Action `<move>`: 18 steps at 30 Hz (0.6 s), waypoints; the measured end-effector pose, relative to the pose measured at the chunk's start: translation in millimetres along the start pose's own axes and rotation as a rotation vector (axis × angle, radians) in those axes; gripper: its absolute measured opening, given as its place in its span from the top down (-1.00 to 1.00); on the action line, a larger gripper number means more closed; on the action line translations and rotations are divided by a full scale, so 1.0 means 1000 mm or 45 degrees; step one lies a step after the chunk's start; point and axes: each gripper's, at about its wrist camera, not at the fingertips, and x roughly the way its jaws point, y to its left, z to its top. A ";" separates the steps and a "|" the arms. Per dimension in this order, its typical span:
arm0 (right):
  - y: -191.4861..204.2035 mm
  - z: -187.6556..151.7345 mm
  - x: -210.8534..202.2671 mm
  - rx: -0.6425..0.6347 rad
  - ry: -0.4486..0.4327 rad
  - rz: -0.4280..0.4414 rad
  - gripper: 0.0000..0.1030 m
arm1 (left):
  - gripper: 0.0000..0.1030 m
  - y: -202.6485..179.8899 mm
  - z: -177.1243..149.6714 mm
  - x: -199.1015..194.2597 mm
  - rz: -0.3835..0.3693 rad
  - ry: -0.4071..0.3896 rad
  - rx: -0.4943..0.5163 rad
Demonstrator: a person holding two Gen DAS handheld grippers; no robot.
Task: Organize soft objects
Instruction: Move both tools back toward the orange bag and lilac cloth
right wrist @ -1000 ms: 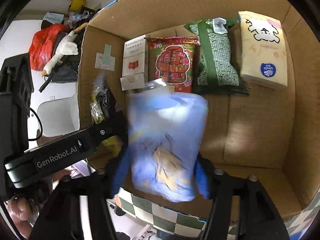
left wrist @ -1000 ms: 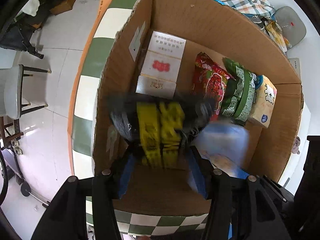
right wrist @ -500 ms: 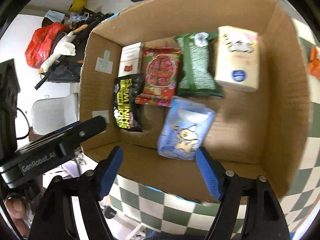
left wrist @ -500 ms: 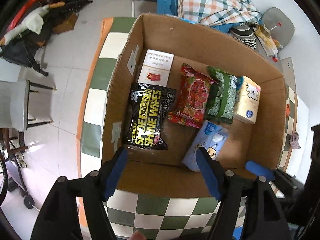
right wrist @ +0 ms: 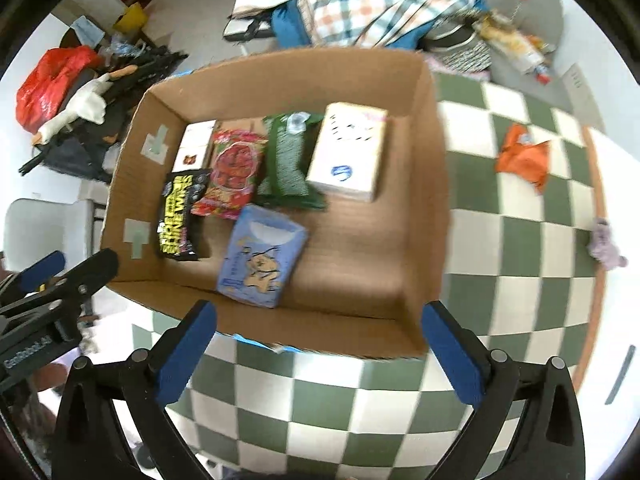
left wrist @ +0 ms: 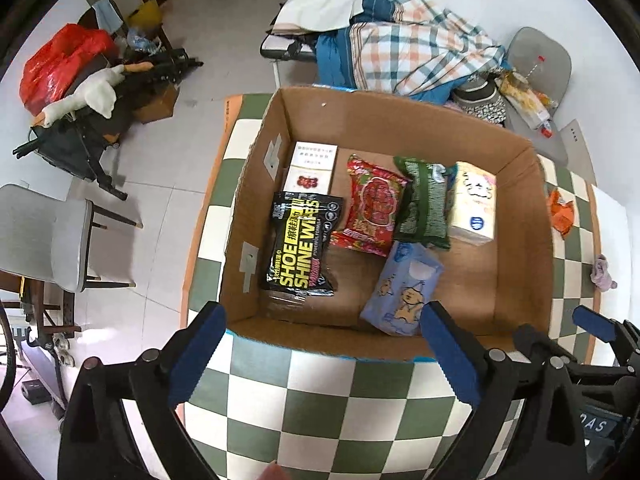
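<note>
Looking down from both tools into the box (left wrist: pixel 516 216) on the checkered bench (left wrist: pixel 320 400). Left tool (left wrist: pixel 320 344) spread wide, jaws just been opening, nothing between them. Same for right tool (right wrist: pixel 320 336): wide apart, just been opening, empty, hanging over the near box wall.

Inside the box, back row from left: white carton (left wrist: pixel 312 168) against the left wall, red snack bag (left wrist: pixel 374 208), green pack (left wrist: pixel 424 204), cream tissue pack (left wrist: pixel 474 200). Green pack leaning on the tissue pack, overlapping the red bag's edge a bit. Front row: black wipes pack (left wrist: pixel 300 244) lying flat near the left wall, touching the carton's near end, and blue tissue pack (left wrist: pixel 404 288) lying tilted, its far corner just under the green pack. Right part of the box floor bare cardboard.

Out on the bench, right of the box: orange wrapper (right wrist: pixel 524 158) and a small purple thing (right wrist: pixel 604 244), well apart from each other. Right view a bit blurred.
</note>
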 end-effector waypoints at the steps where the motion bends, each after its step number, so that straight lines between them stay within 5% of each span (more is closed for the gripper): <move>1: -0.003 -0.001 -0.005 0.003 -0.015 -0.008 -1.00 | -0.94 -0.002 -0.003 -0.004 0.000 -0.012 0.001; 18: -0.010 -0.058 -0.109 -0.022 -0.254 -0.035 -1.00 | -1.00 -0.017 -0.042 -0.101 -0.012 -0.255 0.019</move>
